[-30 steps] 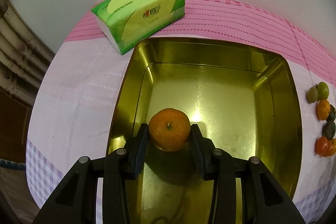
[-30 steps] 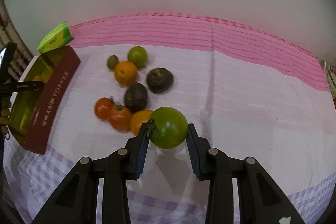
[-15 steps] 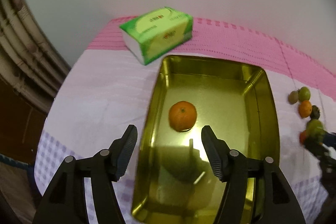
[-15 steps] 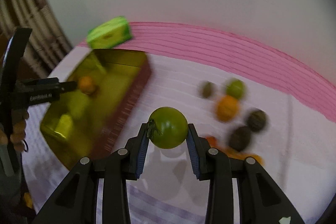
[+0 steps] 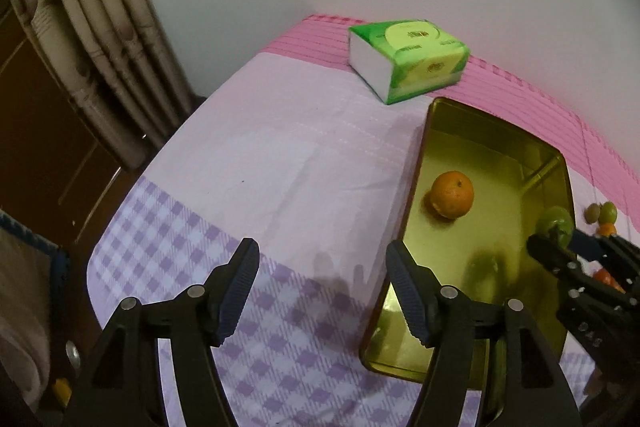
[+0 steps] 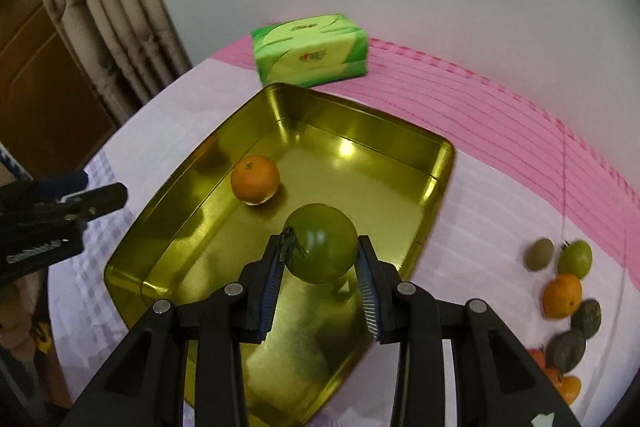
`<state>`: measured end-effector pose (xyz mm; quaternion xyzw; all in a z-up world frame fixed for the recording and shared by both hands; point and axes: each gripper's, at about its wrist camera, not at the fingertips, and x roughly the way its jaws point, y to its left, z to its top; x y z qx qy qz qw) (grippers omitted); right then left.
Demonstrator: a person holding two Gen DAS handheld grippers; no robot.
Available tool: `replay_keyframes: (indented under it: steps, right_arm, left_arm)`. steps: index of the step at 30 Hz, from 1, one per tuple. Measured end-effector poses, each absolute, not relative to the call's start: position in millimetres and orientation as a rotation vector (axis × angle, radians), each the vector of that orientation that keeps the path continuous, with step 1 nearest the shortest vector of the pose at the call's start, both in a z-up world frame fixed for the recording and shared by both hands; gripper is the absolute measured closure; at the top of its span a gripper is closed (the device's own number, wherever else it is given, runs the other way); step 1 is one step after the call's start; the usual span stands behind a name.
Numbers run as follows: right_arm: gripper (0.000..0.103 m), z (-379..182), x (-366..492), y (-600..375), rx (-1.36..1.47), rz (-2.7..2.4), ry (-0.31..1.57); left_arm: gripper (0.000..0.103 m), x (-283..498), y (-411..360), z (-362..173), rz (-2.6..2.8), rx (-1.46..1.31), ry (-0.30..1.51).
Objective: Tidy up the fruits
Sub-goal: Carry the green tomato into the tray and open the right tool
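A gold metal tray (image 6: 360,131) lies on the cloth-covered table, with one orange (image 6: 255,179) resting inside it near its left wall. My right gripper (image 6: 319,239) hangs over the tray's near half, shut on a green tomato (image 6: 324,247) with a dark stem. In the left wrist view the tray (image 5: 408,211) sits to the right, holding the same orange (image 5: 452,194). My left gripper (image 5: 322,251) stands open over the checked cloth beside the tray's left wall, with nothing between its fingers. The green tomato (image 5: 556,225) shows at that view's right edge.
A green tissue pack (image 6: 310,49) sits behind the tray on the pink stripe. To the tray's right lie several loose fruits: a green one (image 6: 575,259), an orange (image 6: 562,295), a brownish one (image 6: 539,254) and dark ones (image 6: 566,345). Curtains (image 5: 100,39) hang past the table's left edge.
My left gripper let go of the orange in the tray, opened, and drew back left over the cloth. My right gripper carried the green tomato from the fruit pile to above the tray.
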<state>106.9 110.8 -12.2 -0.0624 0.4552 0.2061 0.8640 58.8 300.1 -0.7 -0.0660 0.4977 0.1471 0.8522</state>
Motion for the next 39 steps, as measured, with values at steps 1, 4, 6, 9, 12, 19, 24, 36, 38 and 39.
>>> replay_keyframes:
  steps: [1, 4, 6, 9, 12, 19, 24, 36, 38, 39]
  right_arm:
    - [0.070, -13.4, 106.7, 113.0, -0.136, 0.435, 0.958]
    - [0.070, -21.4, 113.0, 122.6, -0.167, 0.436, 0.969]
    - [0.070, -26.5, 116.8, 125.5, -0.178, 0.433, 0.981]
    - [0.070, -32.6, 119.6, 126.0, -0.188, 0.425, 0.997]
    - [0.069, -36.8, 121.4, 126.3, -0.194, 0.419, 1.006]
    - [0.068, -38.5, 121.6, 126.2, -0.198, 0.410, 1.005]
    - [0.066, -38.1, 121.5, 126.2, -0.192, 0.412, 1.009]
    - [0.055, 4.5, 80.6, 66.9, -0.076, 0.391, 0.928]
    - [0.055, 6.3, 70.0, 40.6, -0.058, 0.351, 0.927]
    - [0.055, 6.1, 63.5, 23.8, -0.048, 0.326, 0.925]
  left_arm:
    - [0.036, 58.7, 300.4, -1.4, 0.305, -0.143, 1.048]
    - [0.036, 60.3, 297.6, -3.0, 0.289, -0.135, 1.045]
    - [0.036, 60.6, 295.0, -3.7, 0.278, -0.129, 1.045]
    - [0.036, 61.2, 292.2, -4.9, 0.264, -0.122, 1.047]
    - [0.036, 61.7, 290.9, -7.4, 0.259, -0.120, 1.055]
    - [0.036, 62.2, 288.5, -9.7, 0.252, -0.116, 1.061]
    - [0.036, 63.0, 286.2, -10.7, 0.245, -0.108, 1.065]
    - [0.036, 59.9, 278.4, -10.7, 0.236, -0.076, 1.055]
    - [0.036, 59.0, 273.6, -8.9, 0.227, -0.065, 1.050]
    - [0.036, 58.4, 270.5, -7.6, 0.221, -0.059, 1.046]
